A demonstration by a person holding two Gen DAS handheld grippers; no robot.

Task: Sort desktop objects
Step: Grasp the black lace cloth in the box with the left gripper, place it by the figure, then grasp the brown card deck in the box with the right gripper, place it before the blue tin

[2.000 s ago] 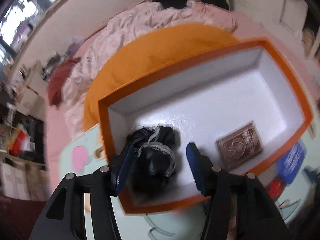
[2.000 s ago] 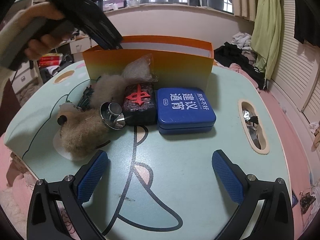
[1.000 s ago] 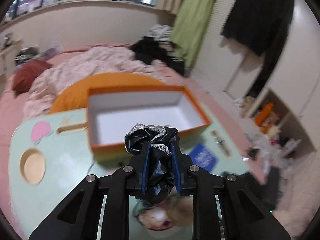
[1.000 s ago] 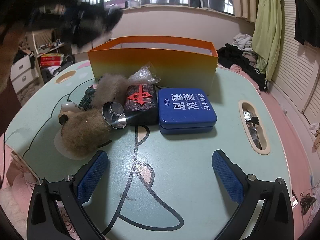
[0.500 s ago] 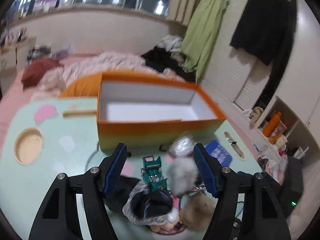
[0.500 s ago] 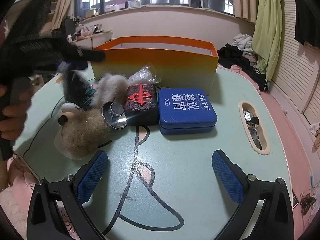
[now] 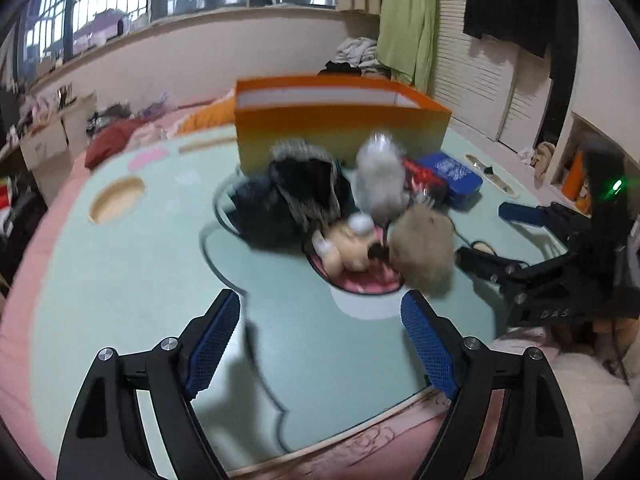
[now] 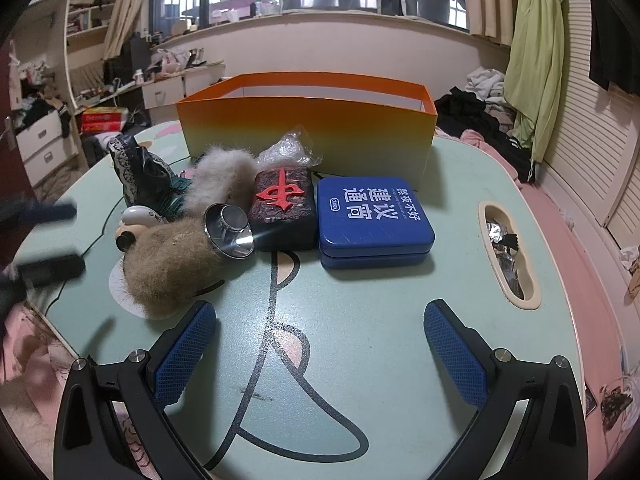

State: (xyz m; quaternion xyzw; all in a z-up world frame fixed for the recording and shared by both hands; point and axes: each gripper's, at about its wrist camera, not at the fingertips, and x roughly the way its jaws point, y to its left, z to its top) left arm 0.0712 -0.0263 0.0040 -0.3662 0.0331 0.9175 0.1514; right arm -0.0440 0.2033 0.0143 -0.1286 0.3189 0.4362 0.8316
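An orange box (image 8: 306, 130) stands at the back of the mint-green table (image 8: 360, 320); it also shows in the left wrist view (image 7: 340, 136). In front lie a black lace-trimmed cloth (image 8: 138, 172), a grey fur ball (image 8: 224, 178), a brown fur ball (image 8: 168, 266), a metal funnel (image 8: 230, 230), a dark block with a red character (image 8: 282, 210) and a blue tin (image 8: 372, 220). My left gripper (image 7: 320, 340) is open and empty, short of the pile (image 7: 340, 216). My right gripper (image 8: 318, 350) is open and empty, near the front edge.
A slot in the table's right side (image 8: 506, 256) holds foil scraps. A round recess (image 7: 116, 196) sits at the table's left. The right gripper (image 7: 560, 256) shows at the right in the left wrist view. Bedding and clothes surround the table.
The left gripper carried the black cloth out of the orange box, let it go on the table beside the fur balls, and pulled back open toward the table's near edge. The right gripper stayed still.
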